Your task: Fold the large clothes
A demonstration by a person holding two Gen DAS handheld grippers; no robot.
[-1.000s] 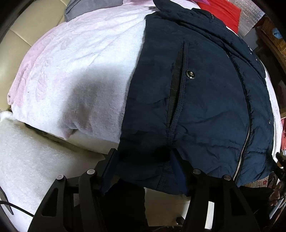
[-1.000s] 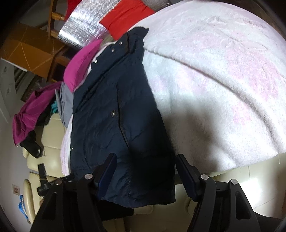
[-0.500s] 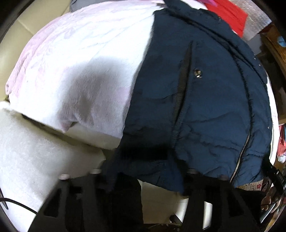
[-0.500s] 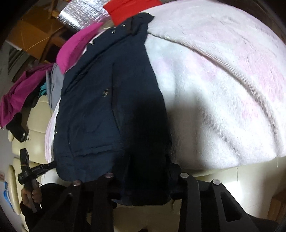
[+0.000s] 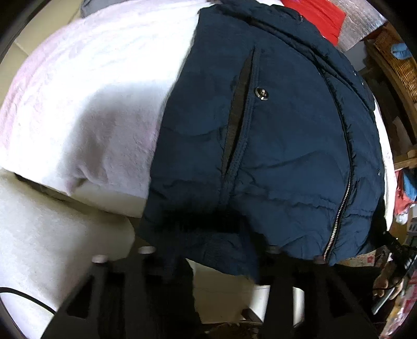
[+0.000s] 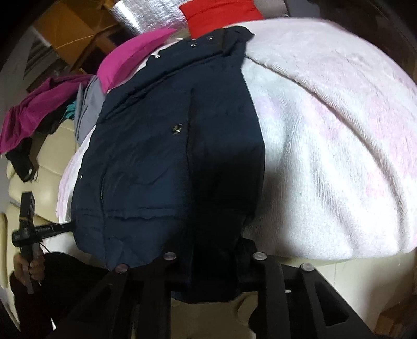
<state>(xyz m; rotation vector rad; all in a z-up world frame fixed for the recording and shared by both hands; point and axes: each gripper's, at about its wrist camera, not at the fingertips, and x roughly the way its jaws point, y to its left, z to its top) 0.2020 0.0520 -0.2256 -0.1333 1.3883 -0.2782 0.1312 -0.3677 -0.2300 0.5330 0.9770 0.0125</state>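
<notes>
A navy padded jacket (image 5: 286,146) lies zipped, front up, on a pale pink blanket (image 5: 91,104), with its hem hanging over the near edge. My left gripper (image 5: 211,245) sits at the hem's left corner, and the cloth lies between its fingers and hides the tips. My right gripper (image 6: 211,258) sits at the hem's right corner of the jacket (image 6: 166,156), with the hem draped over its fingers. The left gripper and the hand holding it also show at the far left of the right wrist view (image 6: 26,229).
The blanket (image 6: 338,143) covers a cream sofa (image 6: 28,161). Magenta (image 6: 130,57), grey and red (image 6: 216,10) clothes lie beyond the jacket's collar. A wicker and wood piece (image 5: 396,60) stands at the right. A white cushion (image 5: 52,234) lies at lower left.
Both grippers have moved forward onto the jacket's hem, and the hem now covers their fingertips, which were open and plainly visible before.
</notes>
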